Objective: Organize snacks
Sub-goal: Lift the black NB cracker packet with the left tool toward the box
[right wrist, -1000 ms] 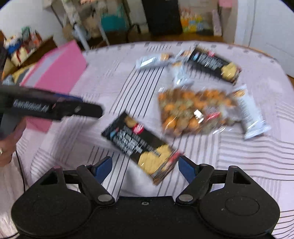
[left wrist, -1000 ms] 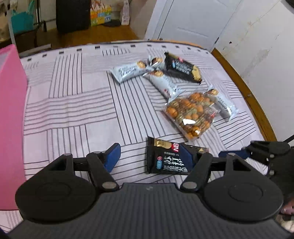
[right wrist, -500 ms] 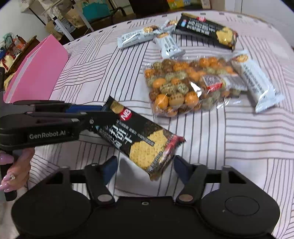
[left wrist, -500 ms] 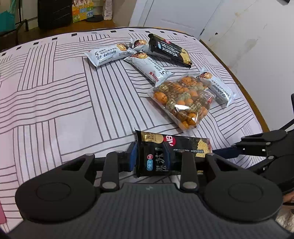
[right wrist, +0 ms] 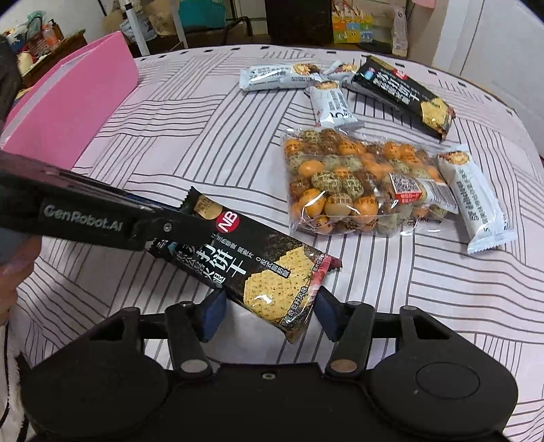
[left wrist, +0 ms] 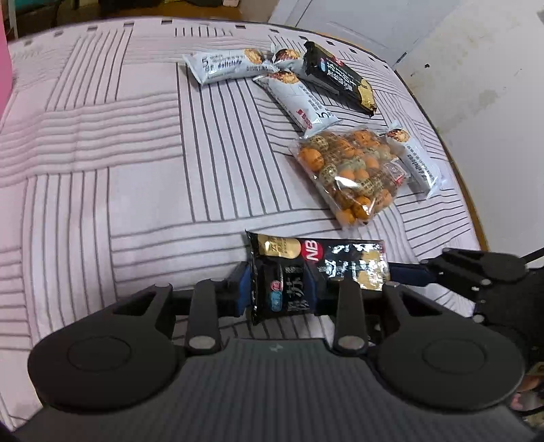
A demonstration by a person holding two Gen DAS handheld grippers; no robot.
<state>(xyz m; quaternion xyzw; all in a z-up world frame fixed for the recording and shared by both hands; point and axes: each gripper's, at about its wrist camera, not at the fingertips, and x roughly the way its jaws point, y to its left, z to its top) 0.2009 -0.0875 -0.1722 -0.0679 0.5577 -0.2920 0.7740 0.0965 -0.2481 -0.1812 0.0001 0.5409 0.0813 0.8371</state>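
My left gripper (left wrist: 280,292) is shut on one end of a black cracker pack (left wrist: 316,272) and holds it above the bed; it shows from the side in the right wrist view (right wrist: 170,231). The pack (right wrist: 251,268) reaches between the fingers of my right gripper (right wrist: 268,316), whose blue pads stand apart on either side of its free end. A clear bag of round orange and green snacks (right wrist: 353,187), several white bars (right wrist: 476,204) and a second black cracker pack (right wrist: 404,91) lie further off on the striped cover.
A pink box (right wrist: 71,112) stands at the left side of the bed. The bed's wooden edge (left wrist: 465,190) and a white wall run along the right. Cluttered shelves and a black cabinet (right wrist: 299,20) stand beyond the bed.
My left gripper closed on the black cracker pack and lifted it off the cover. My right gripper moved in until the pack's free end sits between its fingers.
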